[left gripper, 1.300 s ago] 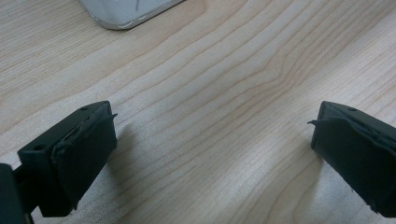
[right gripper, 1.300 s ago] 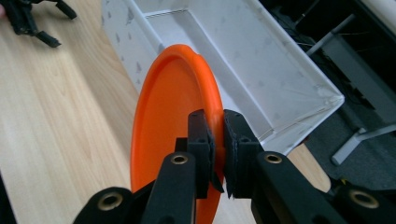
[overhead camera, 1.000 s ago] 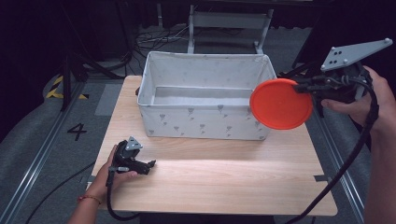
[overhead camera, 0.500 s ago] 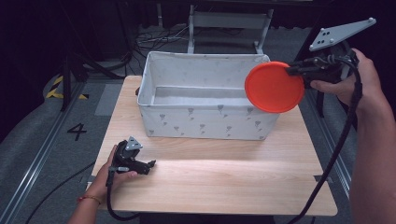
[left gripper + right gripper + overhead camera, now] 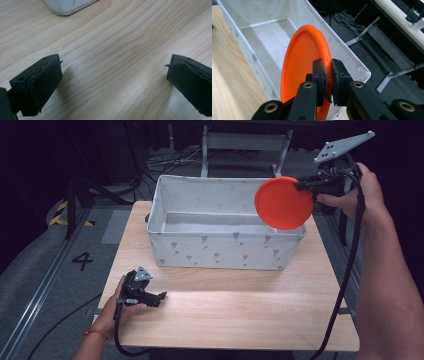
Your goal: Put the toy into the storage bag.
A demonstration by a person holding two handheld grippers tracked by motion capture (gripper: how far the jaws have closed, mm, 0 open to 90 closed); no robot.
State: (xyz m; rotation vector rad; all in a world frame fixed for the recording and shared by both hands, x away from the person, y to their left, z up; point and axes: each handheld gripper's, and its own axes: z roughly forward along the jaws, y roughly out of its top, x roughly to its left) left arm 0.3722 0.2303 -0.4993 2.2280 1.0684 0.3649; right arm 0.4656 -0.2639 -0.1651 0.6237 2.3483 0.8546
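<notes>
**Plate on edge over the bin's right end**

While my right gripper (image 5: pixel 326 75) pinches the plate (image 5: pixel 304 65) by its raised rim, I judge the plate light and stiff: thin orange plastic, smooth enough to pivot or slip in a narrow two-jaw hold, but not fragile. The rim lip is the sensible place to take it, since the flat face gives the jaws nothing to bite on. The jaws stand nearly together with only the rim's thickness between them, and the plate hangs almost on edge.

From above, the plate (image 5: pixel 284 203) sits over the right end of the bin (image 5: pixel 225 251), overlapping its end wall, with the right gripper (image 5: pixel 301 184) just outside that end. I cannot tell how far above the bin's rim it hangs.

My left gripper (image 5: pixel 161 296) rests on the table (image 5: pixel 240 315) in front of the bin's left end. Its jaws stand wide apart, holding nothing, with bare wood between them.
</notes>
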